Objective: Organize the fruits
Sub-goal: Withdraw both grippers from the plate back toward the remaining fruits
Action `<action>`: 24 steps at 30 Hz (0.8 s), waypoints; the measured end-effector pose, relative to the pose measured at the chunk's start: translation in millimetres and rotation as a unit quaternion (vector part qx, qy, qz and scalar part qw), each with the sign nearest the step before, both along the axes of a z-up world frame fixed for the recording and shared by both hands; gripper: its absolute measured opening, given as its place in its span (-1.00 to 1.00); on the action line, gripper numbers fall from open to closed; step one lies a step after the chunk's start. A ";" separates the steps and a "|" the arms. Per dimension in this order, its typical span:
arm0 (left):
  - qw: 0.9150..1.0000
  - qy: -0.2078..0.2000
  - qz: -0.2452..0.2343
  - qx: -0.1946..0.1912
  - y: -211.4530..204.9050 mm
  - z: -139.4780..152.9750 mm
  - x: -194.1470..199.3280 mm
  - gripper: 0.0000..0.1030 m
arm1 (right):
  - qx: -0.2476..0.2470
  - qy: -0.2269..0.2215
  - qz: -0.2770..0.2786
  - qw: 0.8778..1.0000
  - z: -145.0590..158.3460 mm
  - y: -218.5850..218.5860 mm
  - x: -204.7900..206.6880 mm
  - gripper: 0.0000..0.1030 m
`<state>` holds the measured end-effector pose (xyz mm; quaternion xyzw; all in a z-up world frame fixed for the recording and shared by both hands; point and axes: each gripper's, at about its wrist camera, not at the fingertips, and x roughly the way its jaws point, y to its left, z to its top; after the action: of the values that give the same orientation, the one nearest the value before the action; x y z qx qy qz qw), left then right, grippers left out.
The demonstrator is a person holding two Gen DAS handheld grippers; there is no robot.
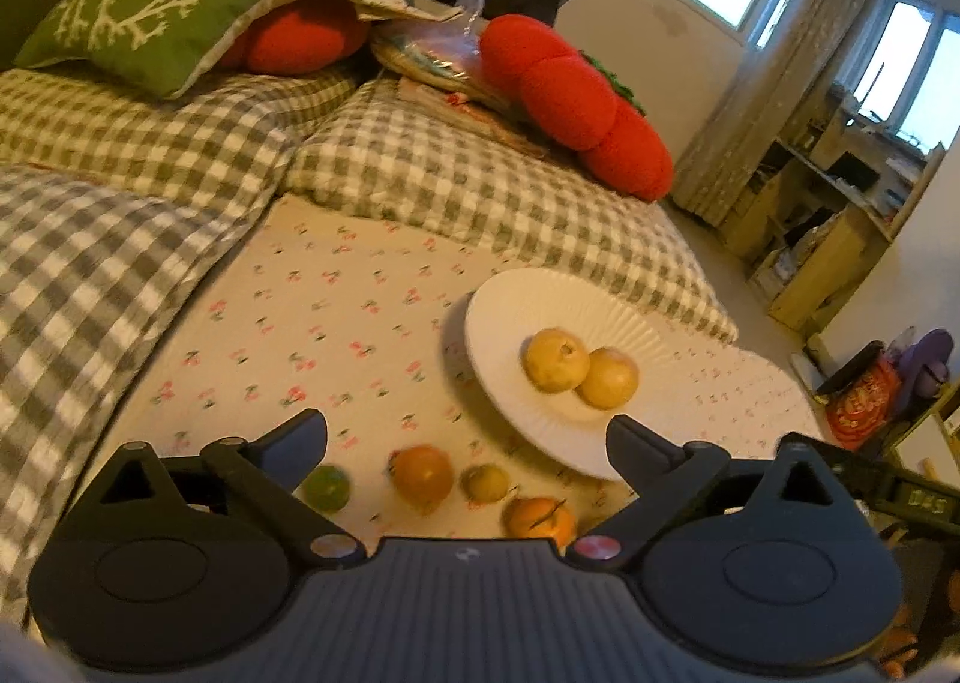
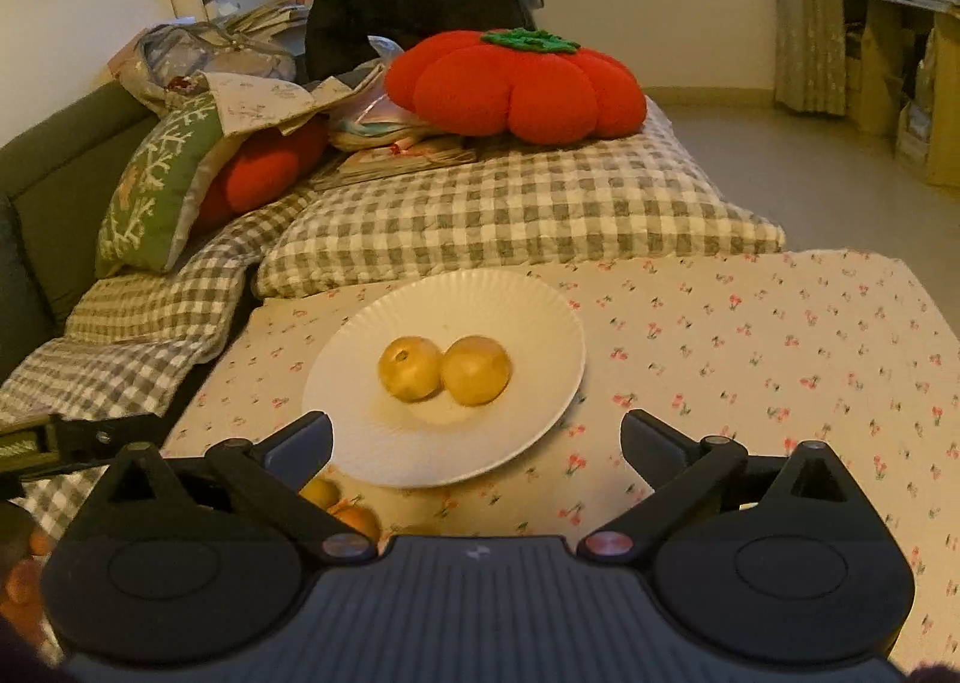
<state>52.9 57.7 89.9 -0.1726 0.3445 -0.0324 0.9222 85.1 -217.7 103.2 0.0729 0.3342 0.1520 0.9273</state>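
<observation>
A white ribbed plate [image 1: 510, 311] [image 2: 516, 305] lies on the flowered cloth and carries two yellow round fruits [image 1: 555, 360] [image 2: 411, 368], side by side and touching. In front of the plate, loose on the cloth, lie a green lime [image 1: 327, 490], an orange [image 1: 423, 476], a small yellow-green fruit [image 1: 486, 482] and a tangerine [image 1: 540, 518]. My left gripper [image 1: 468, 437] is open above these loose fruits, holding nothing. My right gripper [image 2: 477, 437] is open over the plate's near rim, also holding nothing. Two orange fruits [image 2: 351, 515] peek out beside its left finger.
Grey checked cushions [image 1: 468, 185] [image 2: 510, 215] border the cloth at the back and left. Red pumpkin-shaped pillows [image 1: 576, 101] [image 2: 516, 83] and a green pillow [image 1: 156, 5] are piled behind. The cloth's right edge [image 2: 924, 293] drops to the floor. Shelves [image 1: 840, 203] stand by the window.
</observation>
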 end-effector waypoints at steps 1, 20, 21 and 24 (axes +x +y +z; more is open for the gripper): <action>1.000 0.002 0.003 0.006 0.4 -0.8 -3.2 0.83 | 0.001 0.002 0.002 1.000 -0.8 2.2 -4.1 0.99; 0.999 0.028 0.025 0.005 34.6 -21.3 -62.0 0.82 | -0.052 0.012 0.146 0.988 -17.0 55.4 -51.6 0.96; 0.999 0.029 0.021 0.007 33.5 -22.1 -64.2 0.82 | -0.055 0.012 0.155 0.986 -18.2 58.1 -53.8 0.96; 0.999 0.036 0.015 0.018 29.9 -25.9 -70.0 0.82 | -0.059 0.018 0.177 0.982 -21.9 66.0 -58.9 0.91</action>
<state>-17.0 87.7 64.0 -0.1622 0.3751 -0.0065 0.9127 26.2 -151.7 81.3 -0.0397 0.3668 0.2927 0.8822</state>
